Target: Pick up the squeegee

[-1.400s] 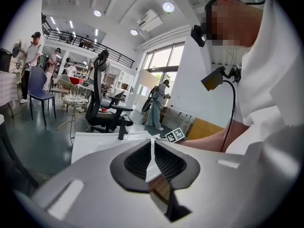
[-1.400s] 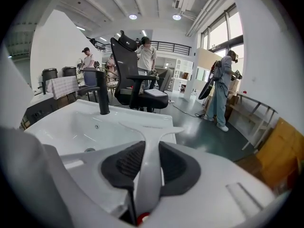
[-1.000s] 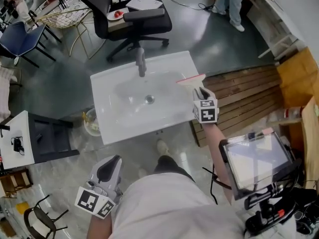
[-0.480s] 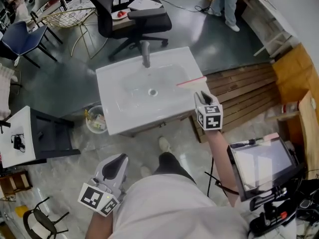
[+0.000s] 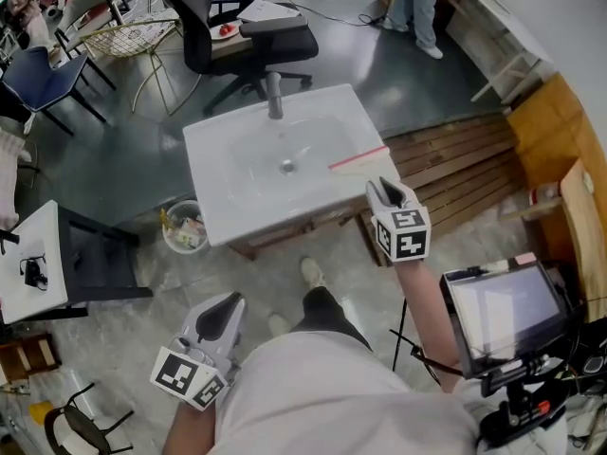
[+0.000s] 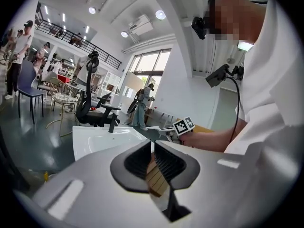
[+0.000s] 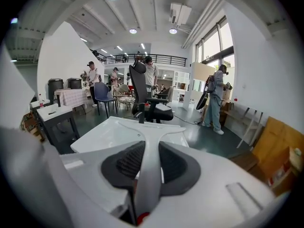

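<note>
The squeegee (image 5: 358,157), white-handled with a red blade, hangs in the air over the right front corner of the white sink (image 5: 237,192). My right gripper (image 5: 383,190) is shut on its handle. In the right gripper view the grey-white handle (image 7: 146,175) runs up between the black pads, and its T-shaped head (image 7: 148,130) spreads out above the sink (image 7: 109,134). My left gripper (image 5: 221,312) is low at the left beside the person's body, shut and holding nothing. In the left gripper view its pads (image 6: 164,163) meet at the tips.
A faucet (image 5: 274,94) stands at the sink's back edge. A black office chair (image 5: 248,28) is behind the sink and a bin (image 5: 182,231) sits at its left foot. Wooden slats (image 5: 455,171) lie to the right. A screen on a stand (image 5: 496,308) is at the lower right.
My right gripper has lifted the squeegee off the sink's right rim and drawn it back toward the person. The left gripper has shifted a little sideways.
</note>
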